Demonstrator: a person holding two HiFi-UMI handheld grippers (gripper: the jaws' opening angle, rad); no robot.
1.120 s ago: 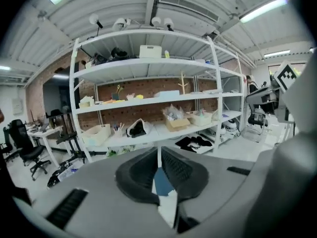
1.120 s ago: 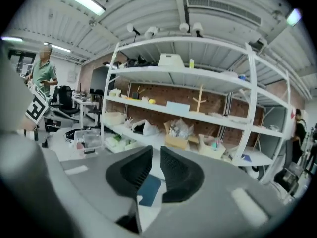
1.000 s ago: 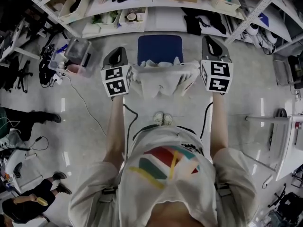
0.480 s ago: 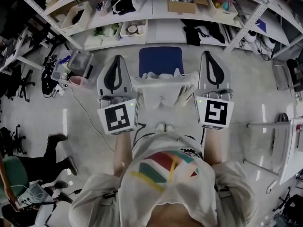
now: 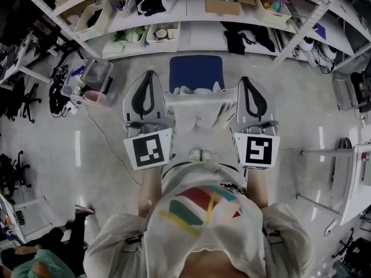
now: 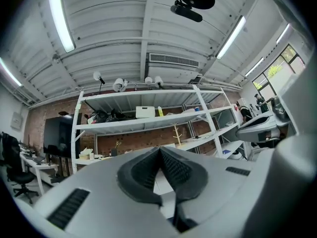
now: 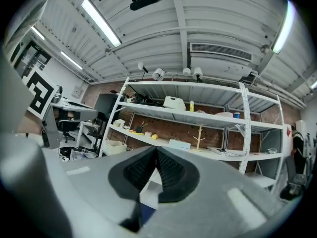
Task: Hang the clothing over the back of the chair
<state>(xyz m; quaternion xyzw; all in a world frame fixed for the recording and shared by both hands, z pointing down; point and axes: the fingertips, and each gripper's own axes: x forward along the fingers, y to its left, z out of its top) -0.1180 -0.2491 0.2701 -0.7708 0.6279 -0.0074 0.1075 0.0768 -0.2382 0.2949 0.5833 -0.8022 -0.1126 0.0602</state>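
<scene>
**Held taut by both tools: white cloth garment, just short of blue padded chair**

The white cloth garment is held spread out in front of the person. Its upper edge is drawn straight from side to side, and the rest hangs down in loose folds.

The left gripper is clenched on the garment's left end. In the left gripper view the ribbed black pads are seen meeting at their tips, with a strip of white cloth pinched in the gap below them. The right gripper is likewise clamped on the right end. White cloth is shown between its pads in the right gripper view, with a patch of blue beneath. Both grippers are pointed away from the person, roughly level.

The blue padded chair is placed just beyond the garment and is partly covered by it in the head view. Whether cloth and chair touch cannot be told. White metal shelving is set behind the chair.
</scene>
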